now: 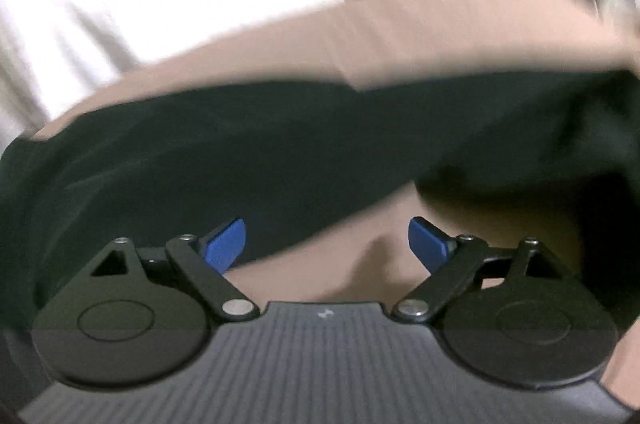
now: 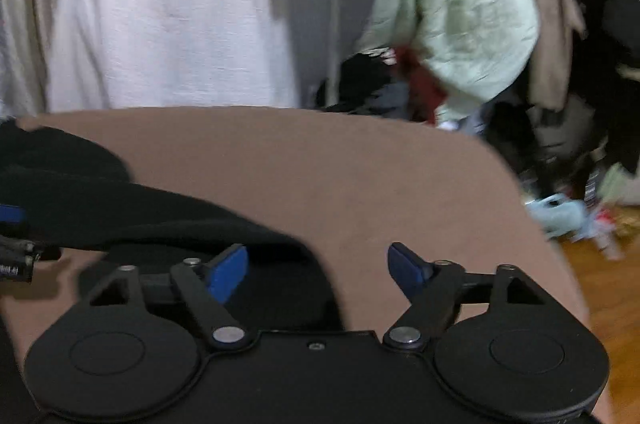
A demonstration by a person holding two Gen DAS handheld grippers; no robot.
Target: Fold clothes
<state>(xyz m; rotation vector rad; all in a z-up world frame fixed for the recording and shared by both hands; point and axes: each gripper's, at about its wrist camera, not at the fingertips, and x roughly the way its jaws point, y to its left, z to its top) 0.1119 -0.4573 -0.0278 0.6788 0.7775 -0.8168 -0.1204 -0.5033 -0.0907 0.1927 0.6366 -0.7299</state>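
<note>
A black garment (image 1: 240, 152) lies spread across a brown covered surface (image 1: 440, 36); the left wrist view is blurred. My left gripper (image 1: 326, 244) hangs open over the garment's near edge, and its blue pads (image 1: 224, 244) touch nothing. In the right wrist view the same black garment (image 2: 160, 216) lies at the left of the brown surface (image 2: 360, 164). My right gripper (image 2: 318, 274) is open above the garment's right end, with cloth under its left finger and bare surface under the right one. A blue pad (image 2: 12, 214) of the left gripper shows at the far left edge.
Behind the surface hangs a white cloth (image 2: 160, 16). A pale green quilted jacket (image 2: 460, 24) and a heap of dark clothes (image 2: 580, 64) stand at the back right. Right of the surface's rounded edge is wooden floor (image 2: 600, 284) with scattered clutter (image 2: 560, 212).
</note>
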